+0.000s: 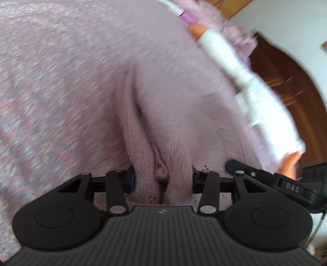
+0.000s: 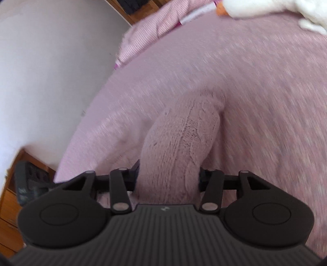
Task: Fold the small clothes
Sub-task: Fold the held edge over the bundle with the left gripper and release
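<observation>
A fuzzy pale pink knit garment (image 1: 163, 114) hangs bunched in front of the left wrist camera, over a pink bedspread (image 1: 51, 81). My left gripper (image 1: 162, 176) is shut on a fold of it. In the right wrist view another part of the same pink knit garment (image 2: 179, 147) rises from my right gripper (image 2: 168, 180), which is shut on it. The right gripper's black body (image 1: 265, 178) shows at the right edge of the left wrist view. Both views are motion blurred.
A white plush toy with orange parts (image 1: 245, 81) lies on the bed; it also shows in the right wrist view (image 2: 265, 8). A pink pillow (image 2: 155, 28) sits by the white wall (image 2: 51, 71). Dark wooden furniture (image 1: 286, 81) stands beyond the bed.
</observation>
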`<state>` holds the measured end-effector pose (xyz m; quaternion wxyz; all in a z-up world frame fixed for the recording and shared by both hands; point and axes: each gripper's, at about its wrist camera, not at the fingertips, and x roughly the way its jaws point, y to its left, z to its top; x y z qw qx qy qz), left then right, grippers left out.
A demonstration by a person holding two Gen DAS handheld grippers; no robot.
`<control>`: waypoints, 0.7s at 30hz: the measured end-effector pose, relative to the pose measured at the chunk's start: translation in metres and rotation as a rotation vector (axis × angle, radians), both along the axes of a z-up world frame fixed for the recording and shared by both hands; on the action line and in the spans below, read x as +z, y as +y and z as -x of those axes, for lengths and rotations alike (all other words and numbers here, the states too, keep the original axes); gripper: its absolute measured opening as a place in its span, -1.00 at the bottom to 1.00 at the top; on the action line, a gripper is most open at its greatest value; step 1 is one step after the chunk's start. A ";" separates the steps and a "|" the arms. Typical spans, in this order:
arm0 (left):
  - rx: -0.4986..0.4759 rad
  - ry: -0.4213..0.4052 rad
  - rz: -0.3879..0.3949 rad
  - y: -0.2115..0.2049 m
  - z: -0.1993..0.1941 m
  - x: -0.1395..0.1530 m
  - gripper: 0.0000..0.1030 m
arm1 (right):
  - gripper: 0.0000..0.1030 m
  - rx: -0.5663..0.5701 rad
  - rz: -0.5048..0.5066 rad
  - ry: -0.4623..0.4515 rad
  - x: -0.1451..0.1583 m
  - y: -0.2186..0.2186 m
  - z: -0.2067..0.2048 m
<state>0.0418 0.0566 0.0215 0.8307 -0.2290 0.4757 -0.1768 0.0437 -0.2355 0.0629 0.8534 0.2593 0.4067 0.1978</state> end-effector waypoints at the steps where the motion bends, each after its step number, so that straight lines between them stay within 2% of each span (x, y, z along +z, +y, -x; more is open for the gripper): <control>1: 0.004 0.004 -0.019 0.000 0.002 -0.002 0.14 | 0.08 -0.002 0.034 0.014 -0.009 0.002 0.004; 3: 0.000 -0.008 -0.030 0.000 0.010 0.001 0.20 | 0.17 -0.016 0.108 0.032 -0.023 0.008 0.010; 5: -0.002 -0.040 -0.091 -0.001 0.014 0.009 0.29 | 0.18 -0.027 0.129 0.000 -0.026 0.007 0.017; 8: -0.002 -0.103 -0.177 -0.005 0.023 0.023 0.35 | 0.18 -0.043 0.135 -0.028 -0.016 0.000 0.030; 10: 0.001 -0.135 -0.233 -0.009 0.026 0.029 0.38 | 0.17 -0.065 0.175 -0.066 -0.005 0.000 0.036; 11: 0.005 -0.146 -0.254 -0.009 0.026 0.030 0.38 | 0.14 -0.076 0.198 -0.096 -0.001 -0.001 0.043; 12: 0.011 -0.151 -0.270 -0.010 0.026 0.030 0.38 | 0.03 -0.086 0.219 -0.126 0.002 0.000 0.048; 13: 0.017 -0.148 -0.286 -0.013 0.023 0.027 0.41 | -0.11 -0.096 0.231 -0.155 0.004 0.001 0.050; 14: 0.025 -0.142 -0.307 -0.013 0.023 0.025 0.42 | -0.36 -0.093 0.237 -0.175 0.006 0.003 0.052; 15: 0.032 -0.138 -0.321 -0.013 0.021 0.023 0.43 | -0.43 -0.083 0.241 -0.180 0.004 0.006 0.052; 21: 0.044 -0.154 -0.349 -0.013 0.017 0.020 0.55 | -0.40 -0.078 0.267 -0.178 -0.023 0.011 0.043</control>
